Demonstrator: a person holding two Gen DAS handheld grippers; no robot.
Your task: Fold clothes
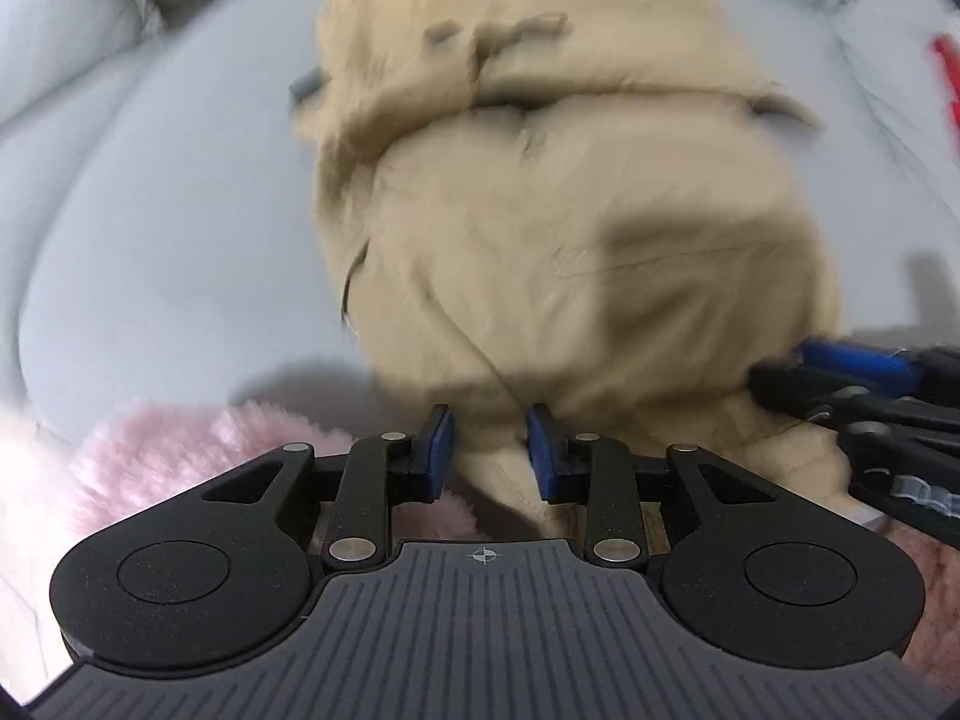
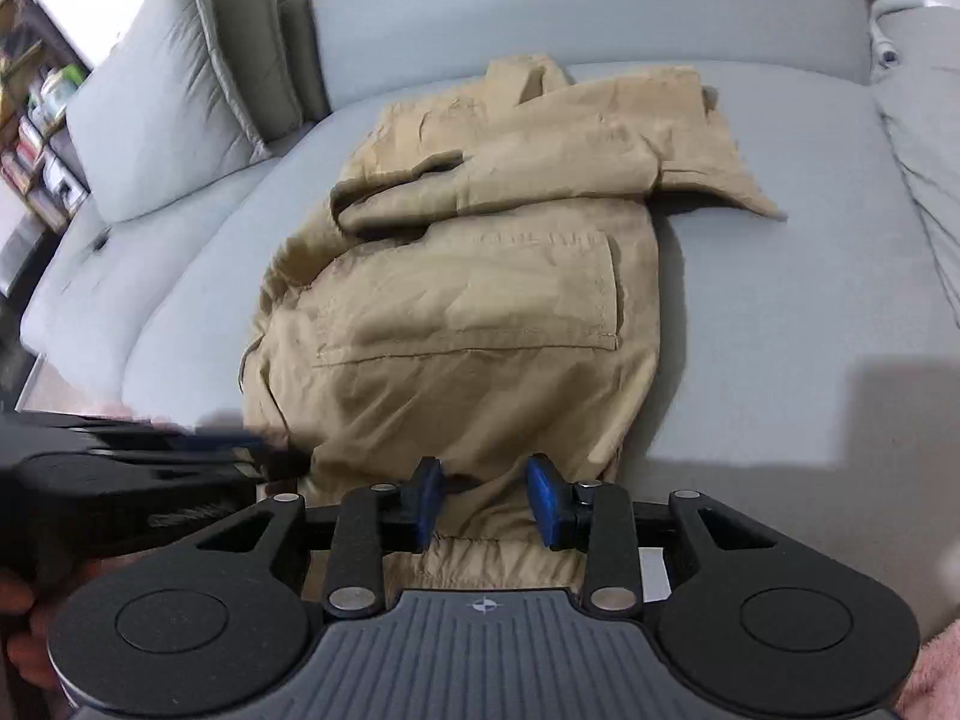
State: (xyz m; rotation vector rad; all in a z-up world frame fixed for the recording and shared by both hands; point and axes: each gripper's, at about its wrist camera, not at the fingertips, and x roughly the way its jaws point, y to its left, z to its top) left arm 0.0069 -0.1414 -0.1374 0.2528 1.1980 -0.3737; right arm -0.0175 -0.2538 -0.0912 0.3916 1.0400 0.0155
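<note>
Tan trousers [image 2: 480, 300] lie partly folded on a grey sofa seat [image 2: 780, 330], legs doubled over at the far end, waistband toward me. They also show, blurred, in the left wrist view [image 1: 540, 240]. My left gripper [image 1: 489, 450] is open, its blue pads on either side of the near cloth edge. My right gripper [image 2: 486, 504] is open over the elastic waistband [image 2: 498, 558]. The right gripper shows at the right of the left wrist view [image 1: 852, 378]; the left gripper shows at the left of the right wrist view [image 2: 150, 456].
Grey back cushions [image 2: 162, 96] stand at the sofa's far left, with shelves [image 2: 36, 120] behind. A fluffy pink cloth [image 1: 168, 456] lies at the near edge under my left gripper. A red object [image 1: 945, 78] sits at the far right.
</note>
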